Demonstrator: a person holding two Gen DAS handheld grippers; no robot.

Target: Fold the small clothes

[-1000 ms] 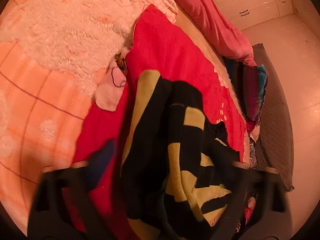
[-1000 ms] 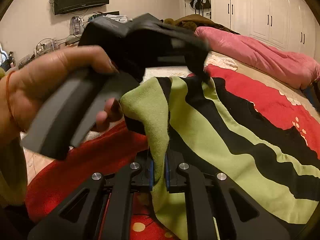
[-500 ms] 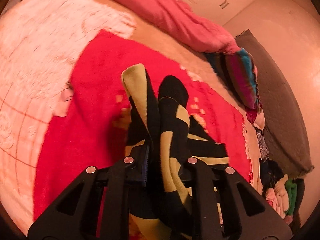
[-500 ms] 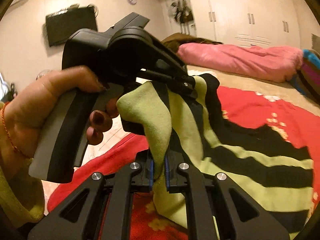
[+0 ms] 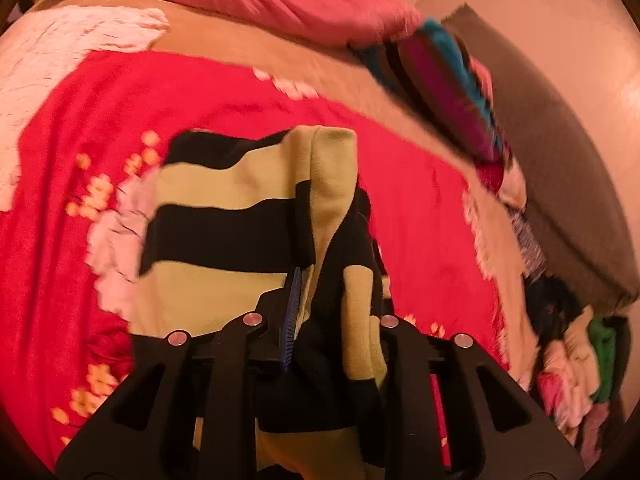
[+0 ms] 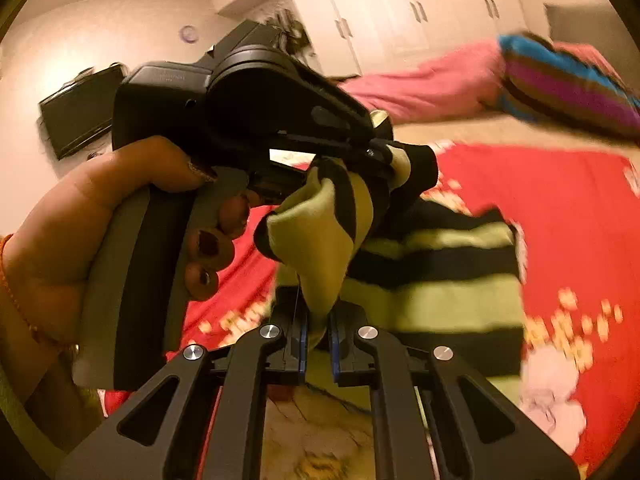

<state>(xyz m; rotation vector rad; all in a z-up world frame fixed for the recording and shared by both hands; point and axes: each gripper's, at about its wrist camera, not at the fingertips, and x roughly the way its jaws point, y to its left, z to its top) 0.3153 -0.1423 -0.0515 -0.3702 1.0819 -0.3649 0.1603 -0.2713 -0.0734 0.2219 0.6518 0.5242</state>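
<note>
Right gripper (image 6: 316, 332) is pinched tight on a yellow-green fold of the striped garment (image 6: 432, 280). Left gripper (image 5: 332, 312), just closing, clamps a thick bunch of it. The rest hangs toward 12 o'clock above the red blanket (image 5: 80, 128). Risk: the bulky left bunch slips out, or uneven tension skews the fold.

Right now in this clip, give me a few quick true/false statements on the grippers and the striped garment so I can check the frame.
1. Both grippers are clamped on the striped garment. True: the left gripper and right gripper each pinch it.
2. The garment is red and white. False: it is yellow-green and black.
3. The red blanket lies under the garment. True.
4. The garment lies fully flat. False: its gripped edges are lifted.
5. A hand holds the left gripper's handle. True.
</note>
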